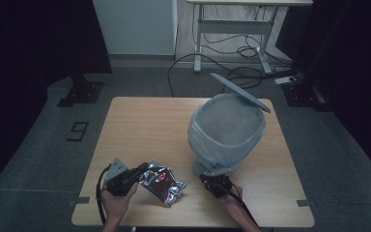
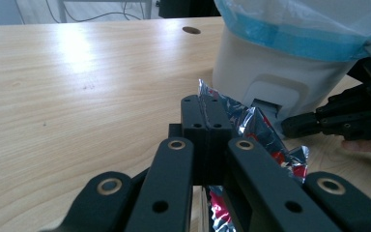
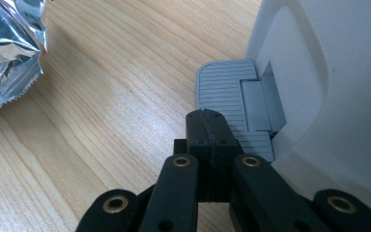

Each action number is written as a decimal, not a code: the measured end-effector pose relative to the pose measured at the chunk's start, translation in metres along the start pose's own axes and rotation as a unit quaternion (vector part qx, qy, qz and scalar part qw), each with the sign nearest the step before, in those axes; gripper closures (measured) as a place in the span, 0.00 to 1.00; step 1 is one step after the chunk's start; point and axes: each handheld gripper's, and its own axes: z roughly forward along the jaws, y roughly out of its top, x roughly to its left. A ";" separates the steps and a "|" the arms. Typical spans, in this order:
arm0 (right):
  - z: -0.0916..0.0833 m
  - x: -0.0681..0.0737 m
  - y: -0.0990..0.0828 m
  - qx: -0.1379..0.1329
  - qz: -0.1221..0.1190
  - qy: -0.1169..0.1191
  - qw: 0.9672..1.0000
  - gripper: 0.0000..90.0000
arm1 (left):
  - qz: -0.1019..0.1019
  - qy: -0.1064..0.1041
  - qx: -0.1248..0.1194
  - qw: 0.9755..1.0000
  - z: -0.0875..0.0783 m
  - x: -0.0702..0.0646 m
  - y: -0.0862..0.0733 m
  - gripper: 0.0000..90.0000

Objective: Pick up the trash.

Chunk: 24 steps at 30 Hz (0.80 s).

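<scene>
A crinkled silver and red foil snack bag [image 1: 165, 186] lies at the table's front, left of centre. My left gripper [image 1: 145, 169] is shut on its left edge; in the left gripper view the foil [image 2: 263, 128] sticks out above and to the right of the closed jaws [image 2: 206, 108]. A white pedal bin [image 1: 224, 145] with a blue-edged liner stands to the right, its grey lid [image 1: 241, 92] raised. My right gripper [image 3: 206, 121] is shut, with nothing in it, and its tips rest on the bin's grey ribbed pedal [image 3: 222, 87].
The wooden table [image 1: 149, 125] has bare surface to the left and behind the bag. The bin body [image 3: 338, 72] stands close beside the right gripper. A white desk frame [image 1: 232, 29] with loose cables stands on the floor beyond the table.
</scene>
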 end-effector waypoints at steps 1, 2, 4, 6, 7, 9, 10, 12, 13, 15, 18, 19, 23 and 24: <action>0.000 0.000 0.000 0.000 0.000 0.001 1.000 1.00 | 0.001 -0.004 0.001 1.000 0.000 0.000 0.001 1.00; 0.000 0.000 0.000 -0.001 0.000 0.001 1.000 1.00 | 0.001 -0.005 0.000 1.000 0.000 0.000 0.002 1.00; 0.000 0.000 0.000 -0.001 0.002 0.002 1.000 1.00 | 0.001 -0.010 0.001 1.000 -0.001 0.000 0.003 1.00; 0.000 0.000 0.000 -0.001 0.002 0.002 1.000 1.00 | 0.001 -0.017 0.001 1.000 -0.002 0.000 0.006 1.00; 0.000 0.000 0.000 -0.001 0.002 0.001 1.000 1.00 | 0.000 -0.020 -0.001 1.000 -0.003 0.001 0.008 1.00; 0.000 0.000 0.000 0.000 0.002 0.001 1.000 1.00 | 0.002 -0.024 0.000 1.000 -0.005 0.000 0.013 1.00; 0.000 0.000 0.000 0.000 0.003 0.001 1.000 1.00 | 0.005 -0.028 0.000 1.000 -0.006 0.000 0.017 1.00; 0.000 0.000 0.000 0.000 0.002 0.001 1.000 1.00 | 0.004 -0.033 -0.002 0.999 -0.009 0.000 0.022 1.00; 0.000 0.000 0.000 0.000 0.002 0.001 1.000 1.00 | 0.005 -0.036 -0.002 0.999 -0.010 0.000 0.024 1.00; 0.000 0.000 0.000 0.000 0.002 0.001 1.000 1.00 | 0.003 -0.045 -0.005 0.999 -0.012 0.000 0.030 1.00; 0.000 0.000 0.000 0.000 0.003 0.001 1.000 1.00 | 0.004 -0.057 -0.007 0.998 -0.015 0.000 0.036 1.00; 0.000 0.000 0.000 0.000 0.003 0.001 1.000 1.00 | 0.004 -0.059 -0.008 0.998 -0.016 -0.001 0.038 1.00; 0.000 0.000 0.000 0.000 0.002 0.001 1.000 1.00 | 0.004 -0.065 -0.011 0.998 -0.018 0.000 0.044 1.00; 0.000 0.000 0.000 0.000 0.002 0.001 1.000 1.00 | 0.003 -0.067 -0.011 0.998 -0.019 0.001 0.046 1.00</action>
